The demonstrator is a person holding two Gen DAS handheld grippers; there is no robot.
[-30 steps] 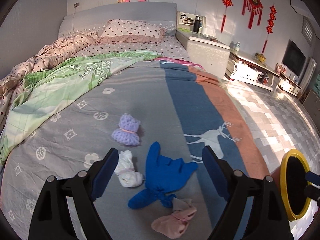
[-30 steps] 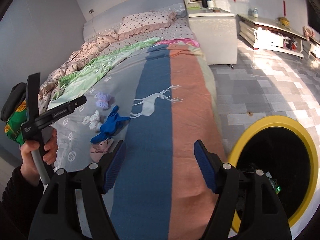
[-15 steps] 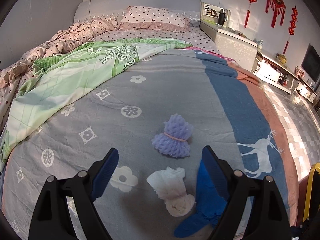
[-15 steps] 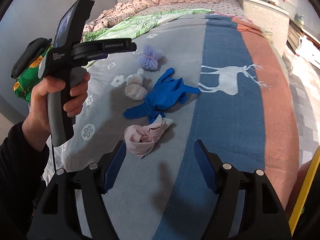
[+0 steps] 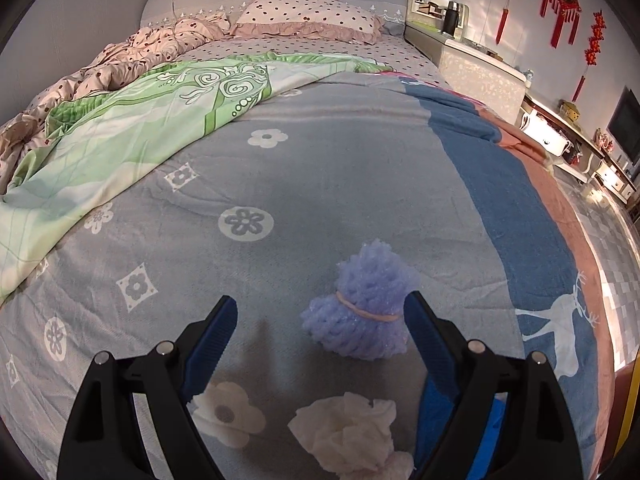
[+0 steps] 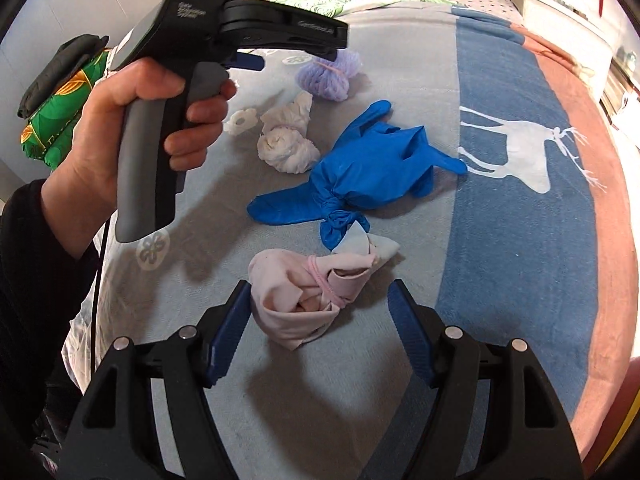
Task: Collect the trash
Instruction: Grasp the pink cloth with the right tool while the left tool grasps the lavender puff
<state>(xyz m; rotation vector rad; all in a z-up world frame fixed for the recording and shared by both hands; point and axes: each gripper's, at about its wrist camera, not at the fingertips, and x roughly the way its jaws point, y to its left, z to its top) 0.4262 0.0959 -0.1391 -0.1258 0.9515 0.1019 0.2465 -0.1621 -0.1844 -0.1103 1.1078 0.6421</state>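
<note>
Several tied trash bundles lie on the grey flowered blanket [image 5: 280, 168]. A purple foam-net bundle [image 5: 360, 308] sits between the fingers of my open left gripper [image 5: 320, 304], close against the right pad. Nearer the camera lie a white tissue bundle [image 5: 348, 436] and the edge of a blue glove [image 5: 490, 412]. In the right wrist view, a pink cloth bundle [image 6: 304, 292] lies between the fingers of my open right gripper [image 6: 319, 288], with its left edge at the left pad. Beyond it are the blue glove [image 6: 372, 176], the white tissue bundle [image 6: 286, 144] and the purple bundle [image 6: 328, 76]. A hand [image 6: 160, 120] holds the left gripper above them.
A green patterned quilt [image 5: 120, 140] and a spotted duvet cover the bed's left side, with a pillow [image 5: 308, 16] at the head. A white nightstand [image 5: 480, 72] and tiled floor lie to the right. A yellow bin rim [image 5: 632, 400] shows at the right edge. Folded green and black cloth [image 6: 60, 116] sits at the left.
Both grippers came down close to the blanket. The left moved from over the blue glove to the purple bundle. The right swung left from the bed's edge to the pink bundle.
</note>
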